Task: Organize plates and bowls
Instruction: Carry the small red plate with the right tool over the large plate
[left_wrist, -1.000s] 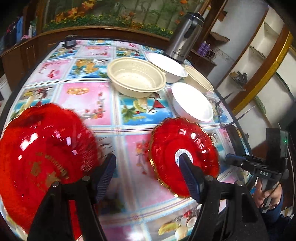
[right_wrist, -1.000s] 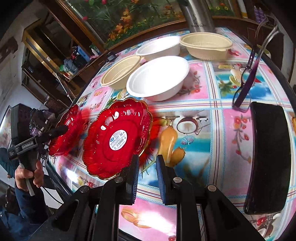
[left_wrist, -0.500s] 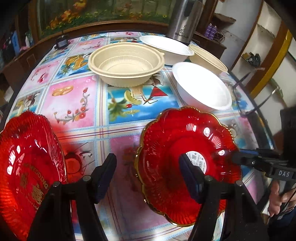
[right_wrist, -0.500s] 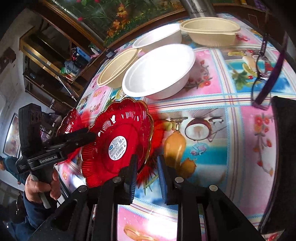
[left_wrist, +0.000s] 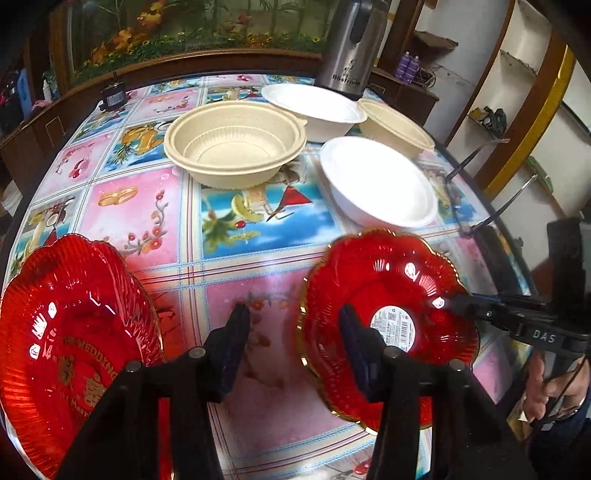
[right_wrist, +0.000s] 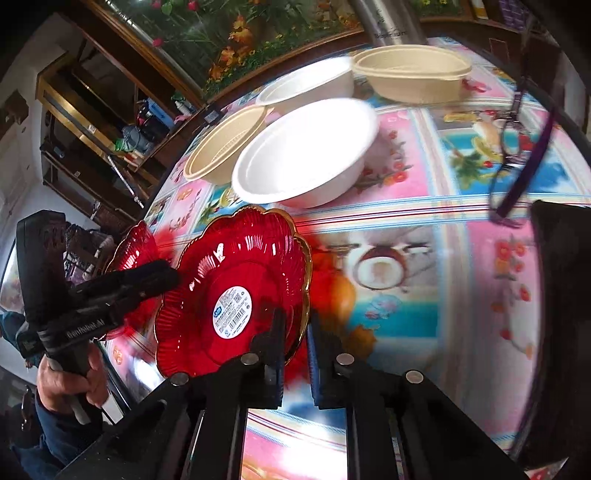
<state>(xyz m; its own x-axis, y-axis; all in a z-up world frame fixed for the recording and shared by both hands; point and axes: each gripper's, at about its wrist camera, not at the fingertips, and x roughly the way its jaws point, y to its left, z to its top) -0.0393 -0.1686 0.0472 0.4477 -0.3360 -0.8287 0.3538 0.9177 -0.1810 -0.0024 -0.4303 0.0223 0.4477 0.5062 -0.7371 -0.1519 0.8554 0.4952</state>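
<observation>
While the right tongs (right_wrist: 296, 317) are pinched tight on the gold rim of the label plate (left_wrist: 388, 288), that plate sits tipped up near the front edge of the table (left_wrist: 147, 206), with its white sticker facing up. The left tongs (left_wrist: 293, 314) are apart and have just been closing. The other side of the same plate's rim shows between their two pads, but the pads do not press on it. A hand (right_wrist: 66, 384) grips the handle of the left tongs at the table's edge. The big plate (left_wrist: 66, 332), red with gold letters, lies at the front corner, well apart from the label plate. Behind the plates stand four bowls close together. The near white bowl (left_wrist: 376, 184) is just behind the label plate. The wide tan bowl (left_wrist: 236, 147) is beside it, more to the middle of the table. The far white bowl (left_wrist: 314, 103) and the far tan bowl (left_wrist: 395, 125) are at the back, in front of a steel flask (left_wrist: 351, 44). Purple glasses (right_wrist: 517, 147) stand near the table's edge, next to a flat black thing (right_wrist: 561, 314)
</observation>
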